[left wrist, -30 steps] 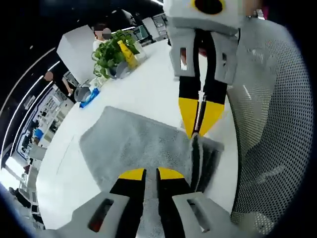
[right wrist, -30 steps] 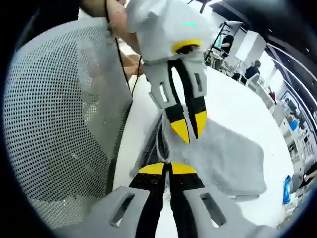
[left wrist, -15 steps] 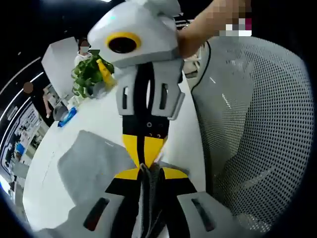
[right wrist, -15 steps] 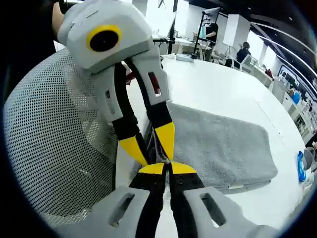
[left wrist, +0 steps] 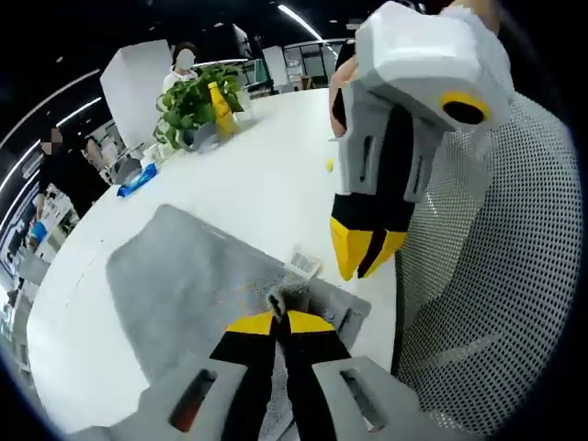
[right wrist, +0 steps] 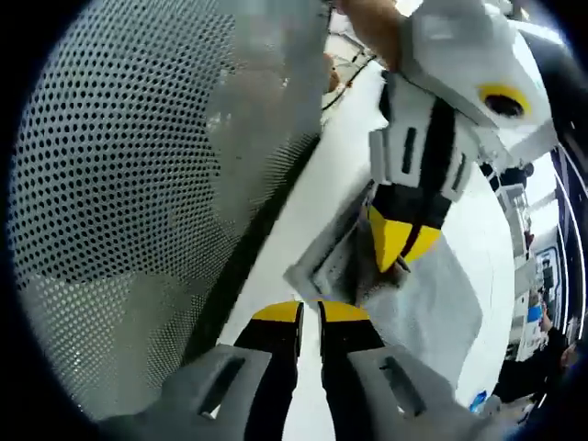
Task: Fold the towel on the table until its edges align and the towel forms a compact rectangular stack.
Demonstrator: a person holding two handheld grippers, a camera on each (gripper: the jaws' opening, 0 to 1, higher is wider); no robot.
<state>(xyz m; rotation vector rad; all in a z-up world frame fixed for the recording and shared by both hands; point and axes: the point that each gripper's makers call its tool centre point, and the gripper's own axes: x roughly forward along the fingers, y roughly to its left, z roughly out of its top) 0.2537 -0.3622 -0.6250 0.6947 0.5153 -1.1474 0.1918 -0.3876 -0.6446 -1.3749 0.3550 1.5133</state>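
Observation:
A grey towel (left wrist: 184, 285) lies spread on the white table (left wrist: 266, 175), its near corner folded into layers, with a white label (left wrist: 303, 263) beside the fold. My left gripper (left wrist: 280, 322) is shut on that raised corner. In the right gripper view it (right wrist: 401, 253) comes down from the upper right, pinching the towel (right wrist: 432, 303). My right gripper (right wrist: 311, 312) has its jaws slightly parted with nothing between them, just short of the towel's edge. In the left gripper view it (left wrist: 365, 262) hangs above the label, off the cloth.
A mesh chair back (left wrist: 487, 276) (right wrist: 138, 184) stands right against the table edge beside both grippers. At the far side stand a potted plant (left wrist: 193, 106), a yellow bottle (left wrist: 220, 101) and a blue item (left wrist: 138, 181). People are in the background.
My right gripper has let go of the towel corner and drawn back from the left gripper. The left gripper keeps its grip, and the corner now sits lower over the towel.

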